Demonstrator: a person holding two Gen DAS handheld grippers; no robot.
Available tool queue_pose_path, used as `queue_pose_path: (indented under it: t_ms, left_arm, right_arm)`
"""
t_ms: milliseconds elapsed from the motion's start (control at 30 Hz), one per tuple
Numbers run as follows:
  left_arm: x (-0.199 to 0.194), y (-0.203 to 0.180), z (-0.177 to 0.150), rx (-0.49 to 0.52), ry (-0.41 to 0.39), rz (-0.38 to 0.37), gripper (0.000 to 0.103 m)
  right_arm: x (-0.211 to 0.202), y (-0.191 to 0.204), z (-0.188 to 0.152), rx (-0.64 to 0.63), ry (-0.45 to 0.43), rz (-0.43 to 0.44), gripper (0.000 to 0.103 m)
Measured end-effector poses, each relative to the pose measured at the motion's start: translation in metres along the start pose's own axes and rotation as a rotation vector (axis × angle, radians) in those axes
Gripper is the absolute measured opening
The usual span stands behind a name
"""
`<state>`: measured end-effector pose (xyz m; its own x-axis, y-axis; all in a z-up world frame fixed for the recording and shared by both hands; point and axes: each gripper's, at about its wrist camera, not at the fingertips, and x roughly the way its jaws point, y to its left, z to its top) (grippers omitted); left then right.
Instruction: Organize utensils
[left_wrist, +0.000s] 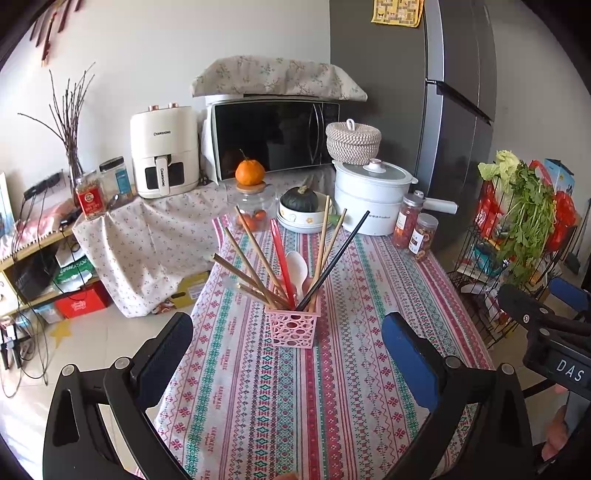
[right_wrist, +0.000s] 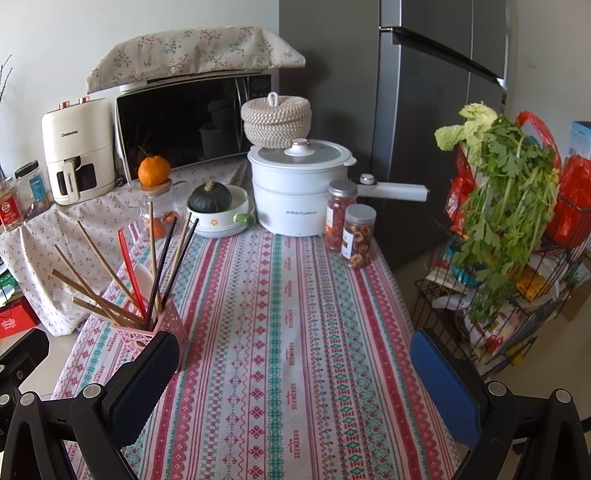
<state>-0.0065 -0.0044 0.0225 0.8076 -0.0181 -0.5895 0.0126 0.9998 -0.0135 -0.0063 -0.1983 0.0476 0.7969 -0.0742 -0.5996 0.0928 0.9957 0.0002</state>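
One pink plastic holder (left_wrist: 293, 328), square with cut-out ovals, sits mid-table on the woven striped tablecloth (left_wrist: 351, 369). It holds several wooden chopsticks (left_wrist: 255, 266), two black ones (right_wrist: 166, 273), one red spoon (left_wrist: 282, 264) and one white spoon (left_wrist: 297, 269). Left gripper (left_wrist: 288, 350) and right gripper (right_wrist: 291, 373) both gape wide, holding nothing.

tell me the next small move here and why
Probably ease the left gripper forward and up toward the utensil tops. Both pairs of jaws are open and empty, and the pink holder sits straight ahead of the left one, with chopsticks, a red utensil and a white spoon mixed together.
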Motion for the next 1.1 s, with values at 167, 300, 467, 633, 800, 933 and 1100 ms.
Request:
queue_pose_path:
  t_ms: [167, 300, 467, 633, 800, 933, 1100]
  left_arm:
    - [0.0017, -0.002, -0.001, 0.006, 0.002, 0.003, 0.103]
    - [0.0017, -0.0018, -0.0018, 0.008, 0.004, 0.002, 0.103]
    - [0.0024, -0.0029, -0.0018, 0.008, 0.003, 0.004, 0.103]
    - [0.0026, -0.0026, -0.002, 0.011, 0.003, 0.006, 0.103]
    - [0.003, -0.0019, -0.0022, 0.013, 0.004, 0.005, 0.103]
    - [0.0036, -0.0021, -0.0019, 0.017, 0.009, 0.006, 0.103]
    - [0.0042, -0.0026, -0.0013, 0.022, 0.015, 0.005, 0.103]
  right_arm:
    - [-0.001, 0.0001, 0.0001, 0.0, -0.004, 0.002, 0.103]
    - [-0.0031, 0.0009, 0.0009, 0.003, -0.011, 0.001, 0.103]
    - [-0.0033, 0.0011, 0.0013, 0.003, -0.012, 0.001, 0.103]
    - [-0.0031, 0.0011, 0.0017, 0.001, -0.012, 0.001, 0.103]
    - [-0.0031, 0.0013, 0.0014, 0.002, -0.011, 0.002, 0.103]
    - [-0.0026, 0.0017, 0.001, 0.002, -0.01, 0.003, 0.103]
    - [-0.0024, 0.0014, 0.0012, 0.002, -0.009, 0.004, 0.103]
